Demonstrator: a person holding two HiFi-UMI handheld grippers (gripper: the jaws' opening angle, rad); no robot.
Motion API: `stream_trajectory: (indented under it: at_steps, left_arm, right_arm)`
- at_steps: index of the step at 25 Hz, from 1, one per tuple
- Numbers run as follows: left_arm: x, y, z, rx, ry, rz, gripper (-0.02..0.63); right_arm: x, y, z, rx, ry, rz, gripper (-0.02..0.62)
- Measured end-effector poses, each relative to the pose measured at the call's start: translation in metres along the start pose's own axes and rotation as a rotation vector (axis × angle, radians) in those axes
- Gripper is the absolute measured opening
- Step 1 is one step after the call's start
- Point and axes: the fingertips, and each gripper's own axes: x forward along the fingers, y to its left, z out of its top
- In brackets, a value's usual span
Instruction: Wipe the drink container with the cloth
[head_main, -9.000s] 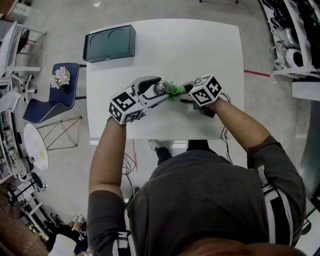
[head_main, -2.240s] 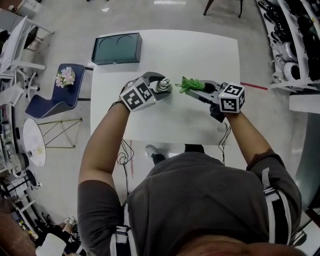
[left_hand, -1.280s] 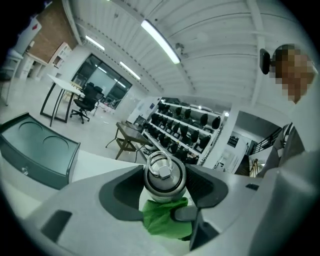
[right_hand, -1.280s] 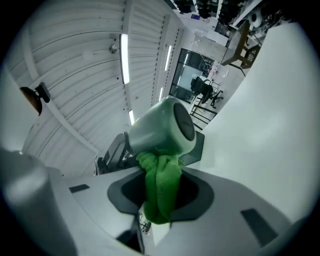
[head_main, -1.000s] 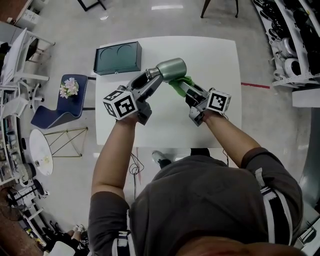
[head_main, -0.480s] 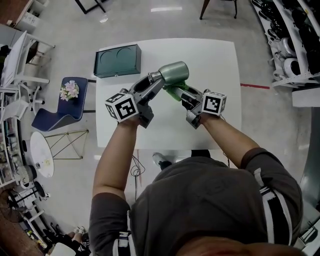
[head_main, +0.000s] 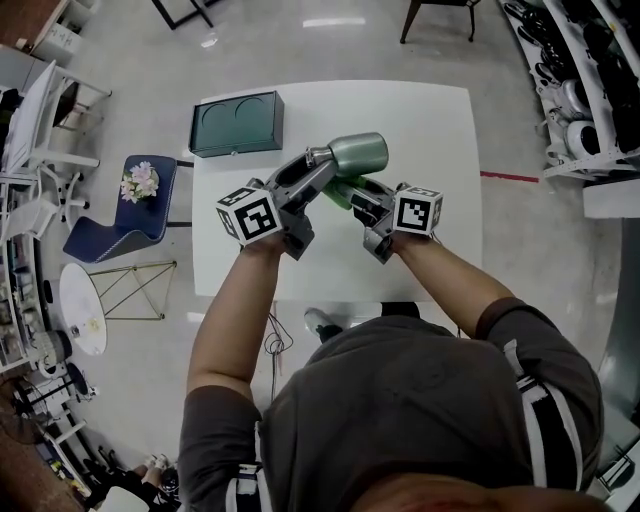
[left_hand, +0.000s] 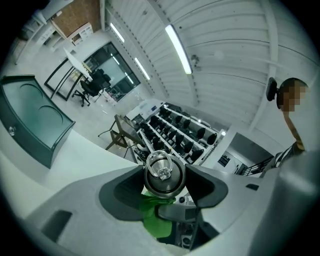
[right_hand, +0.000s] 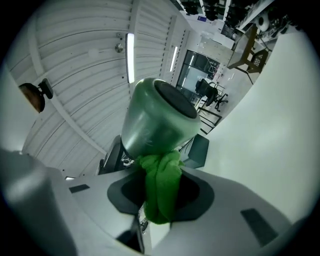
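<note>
The wiping step looks to be under way. The left tongs (head_main: 311, 170) are closed on the lid end of the green metal drink bottle (head_main: 356, 153). The two sides stand partly apart, with the bottle's top squeezed between them. The bottle lies on its side in the air, above the white desk (head_main: 440, 140), and does not touch it. The right tongs (head_main: 357, 200) are pinched tight on a bunched-up green cloth (right_hand: 160, 192). The cloth pokes out in front of them and presses against the lower side of the bottle, near its wide end. Next, I think the cloth should slide along the bottle's side. The left tongs should hold on firmly so the bottle does not slip. They may also need to roll it a little so the cloth can reach the other sides. Now the count: there is one bottle, one cloth and two tongs. There is also one dark green box (head_main: 235, 122) with two round dips in its top, sitting at the far left corner of the desk.
</note>
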Motion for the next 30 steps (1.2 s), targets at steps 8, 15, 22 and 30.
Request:
stream_trajectory:
  at_steps: [8, 15, 22, 30]
  left_arm:
    - [-0.030, 0.015, 0.014, -0.011, -0.057, 0.058, 0.252]
    - [-0.033, 0.038, 0.001, -0.036, -0.050, 0.181, 0.252]
    - [-0.029, 0.039, -0.004, -0.046, -0.027, 0.211, 0.250]
    - [-0.037, 0.041, -0.008, -0.105, -0.069, 0.187, 0.250]
  right_arm:
    - [-0.057, -0.036, 0.054, -0.012, -0.129, -0.130, 0.098]
    - [-0.048, 0.008, 0.058, -0.439, 0.007, -0.187, 0.098]
    - [-0.013, 0.048, 0.028, -0.722, 0.144, -0.082, 0.098]
    - [-0.033, 0.003, 0.001, -0.808, 0.310, -0.188, 0.098]
